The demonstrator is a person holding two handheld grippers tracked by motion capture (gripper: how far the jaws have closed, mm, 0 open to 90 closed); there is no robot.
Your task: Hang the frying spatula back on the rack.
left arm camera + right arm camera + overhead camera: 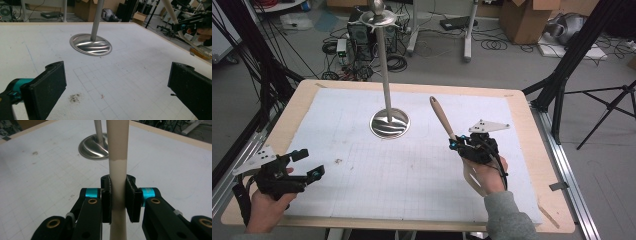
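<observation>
A wooden utensil (442,117) with a long pale handle (117,145) is held above the white gridded mat (387,170), its handle end tilted up and away to the left. My right gripper (455,145) is shut on that handle, both pads (131,197) pressing its sides. The utensil's flat end (472,176) pokes out below the hand. My left gripper (307,164) stays low at the mat's near left corner, open with nothing between its jaws (115,87). A metal stand has a round shiny base (390,123) and a tall pole (385,65) with a cap on top.
The mat covers a wooden table (539,150) with edges on all sides. A small dark smudge (74,98) marks the mat near my left gripper. Cables, cardboard boxes (524,17) and black tripod legs (607,107) crowd the floor beyond and to the right.
</observation>
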